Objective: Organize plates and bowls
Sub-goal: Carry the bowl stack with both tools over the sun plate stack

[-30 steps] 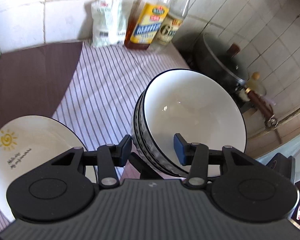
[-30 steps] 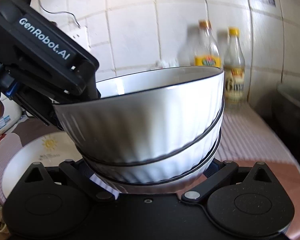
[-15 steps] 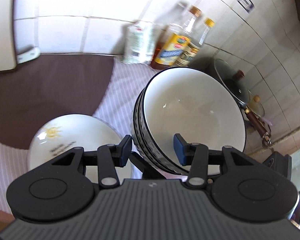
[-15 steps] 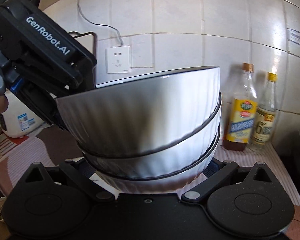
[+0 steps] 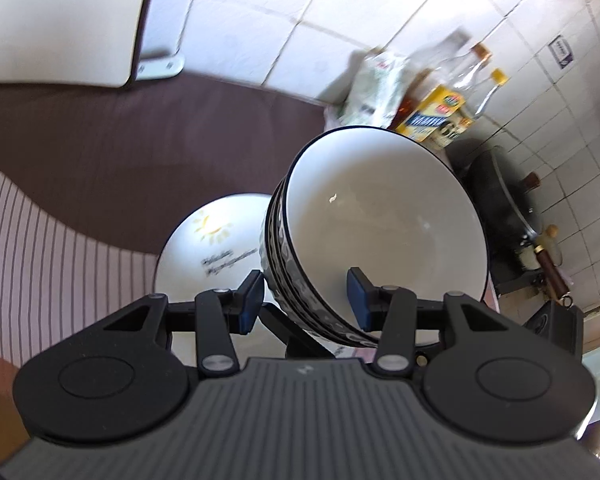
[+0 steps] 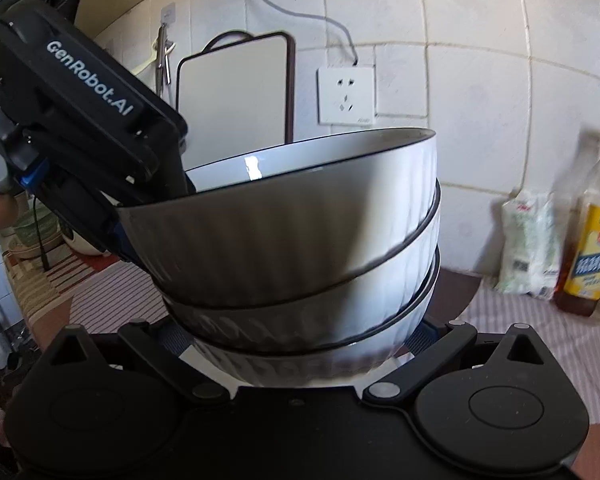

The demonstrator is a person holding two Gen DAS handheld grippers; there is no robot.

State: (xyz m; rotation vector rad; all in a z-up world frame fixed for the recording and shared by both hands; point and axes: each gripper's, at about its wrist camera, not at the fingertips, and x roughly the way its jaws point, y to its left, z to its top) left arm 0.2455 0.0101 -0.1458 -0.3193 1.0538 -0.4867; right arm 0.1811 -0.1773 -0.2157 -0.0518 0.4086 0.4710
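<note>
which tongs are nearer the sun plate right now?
Left. The left tongs, pinching the rim of the bowl stack, hang just above the sun plate. The right tongs cradle the stack's base from the far side; their view doesn't show the plate.

Bare brown mat w/ striped cloth to the left: free room. Sun-print plate sits just beside bowl stack, blocking the near spot. Back wall crowded: cutting board, white bag, oil bottles; wok far right.
</note>
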